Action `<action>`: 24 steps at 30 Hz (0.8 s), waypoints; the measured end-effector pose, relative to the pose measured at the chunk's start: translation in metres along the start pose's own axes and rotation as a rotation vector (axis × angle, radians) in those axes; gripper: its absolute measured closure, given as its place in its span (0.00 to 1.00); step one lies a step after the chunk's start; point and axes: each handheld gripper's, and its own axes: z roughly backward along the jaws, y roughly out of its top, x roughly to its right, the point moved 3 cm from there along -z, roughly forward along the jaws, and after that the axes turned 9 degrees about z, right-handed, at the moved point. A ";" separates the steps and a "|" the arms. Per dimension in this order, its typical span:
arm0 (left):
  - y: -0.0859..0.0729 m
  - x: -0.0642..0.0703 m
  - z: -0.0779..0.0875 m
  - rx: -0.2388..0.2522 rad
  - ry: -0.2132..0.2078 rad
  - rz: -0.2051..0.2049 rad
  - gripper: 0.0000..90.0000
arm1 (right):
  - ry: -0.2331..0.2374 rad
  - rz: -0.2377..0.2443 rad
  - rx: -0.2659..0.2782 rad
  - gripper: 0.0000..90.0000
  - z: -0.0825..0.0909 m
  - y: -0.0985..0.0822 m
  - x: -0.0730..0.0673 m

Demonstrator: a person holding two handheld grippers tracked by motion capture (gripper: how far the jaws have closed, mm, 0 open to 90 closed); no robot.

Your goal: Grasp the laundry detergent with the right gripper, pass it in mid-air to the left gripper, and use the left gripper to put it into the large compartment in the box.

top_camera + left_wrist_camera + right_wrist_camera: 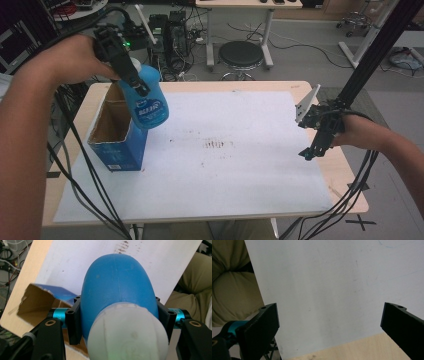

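- The left gripper (139,86) clamps its 2 black jaws tight on a blue bottle (148,102), gripping just below the white cap and holding the bottle off the table, tilted, over the open top of a blue cardboard box (117,152).
- In the left gripper view the bottle (117,287) sits squeezed between the jaws, 1 pad pressed to each flank, its white cap (128,333) nearest the camera and the box's brown inner flap (37,300) just beside and below.
- The box stands upright at the left edge of the white sheet (225,165) that covers the wooden table (350,180), its top flaps open.
- The right gripper (307,154) hangs near the sheet's right edge, well apart from bottle and box, pointing down.
- In the right gripper view its jaws stand spread wide with nothing between them, above the bare white sheet (324,290) and a strip of table wood (362,348).
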 end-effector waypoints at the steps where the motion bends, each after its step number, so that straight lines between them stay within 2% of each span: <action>1: -0.003 -0.003 0.003 0.000 0.008 0.014 0.42 | 0.001 -0.001 0.000 0.01 0.000 0.000 0.001; 7: -0.019 -0.021 0.019 0.005 0.041 0.065 0.42 | 0.015 0.007 -0.003 0.01 -0.002 0.000 0.002; 13: -0.035 -0.036 0.025 0.022 0.056 0.104 0.42 | 0.026 0.008 -0.003 0.01 -0.003 0.003 0.002; 19: -0.047 -0.050 0.026 0.021 0.071 0.134 0.42 | 0.026 0.005 -0.009 0.01 -0.005 0.004 0.003; 24: -0.055 -0.061 0.019 0.021 0.077 0.157 0.42 | 0.021 0.003 -0.007 0.01 -0.006 0.004 0.004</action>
